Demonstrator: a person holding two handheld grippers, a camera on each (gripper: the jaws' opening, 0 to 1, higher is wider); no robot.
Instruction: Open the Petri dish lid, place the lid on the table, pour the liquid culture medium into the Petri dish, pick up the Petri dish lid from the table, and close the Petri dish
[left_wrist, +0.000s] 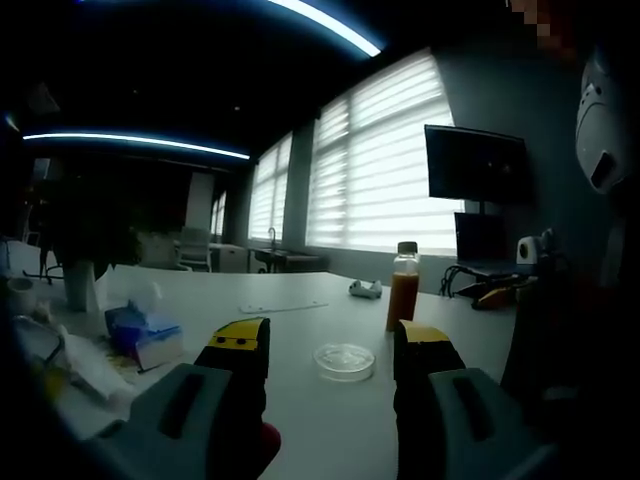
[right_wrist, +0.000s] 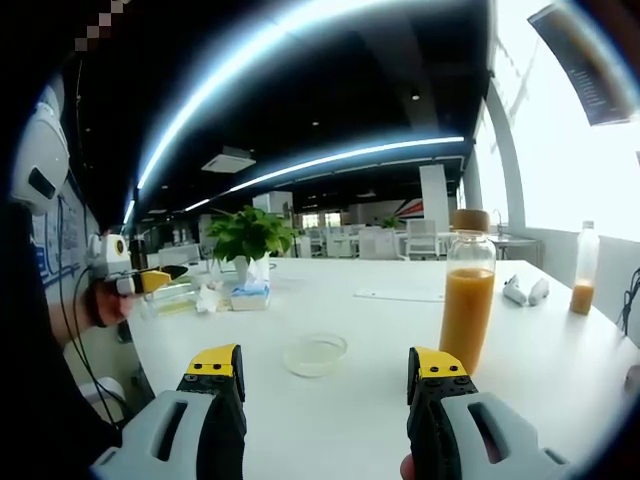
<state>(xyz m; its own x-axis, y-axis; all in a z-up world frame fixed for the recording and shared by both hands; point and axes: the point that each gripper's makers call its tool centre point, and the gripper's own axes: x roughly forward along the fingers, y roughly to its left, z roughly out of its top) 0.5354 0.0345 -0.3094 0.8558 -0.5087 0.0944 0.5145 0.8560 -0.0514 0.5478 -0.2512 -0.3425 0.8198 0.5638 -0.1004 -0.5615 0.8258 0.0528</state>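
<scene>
A clear Petri dish (left_wrist: 344, 361) with its lid on lies on the white table (left_wrist: 300, 330), just ahead of and between the jaws of my left gripper (left_wrist: 335, 345), which stands open and empty. Behind it stands a bottle of orange liquid (left_wrist: 403, 287) with a cork-coloured cap. In the right gripper view the same dish (right_wrist: 315, 354) lies ahead of my right gripper (right_wrist: 325, 373), also open and empty. The bottle (right_wrist: 468, 303) stands just beyond the right jaw, to the right of the dish.
A potted plant (right_wrist: 248, 240), a tissue box (right_wrist: 250, 294) and clutter sit at the far left of the table (right_wrist: 380, 310). A second small bottle (right_wrist: 584, 270) and a white object (right_wrist: 526, 290) stand far right. A blue box (left_wrist: 145, 335) lies left of my left gripper.
</scene>
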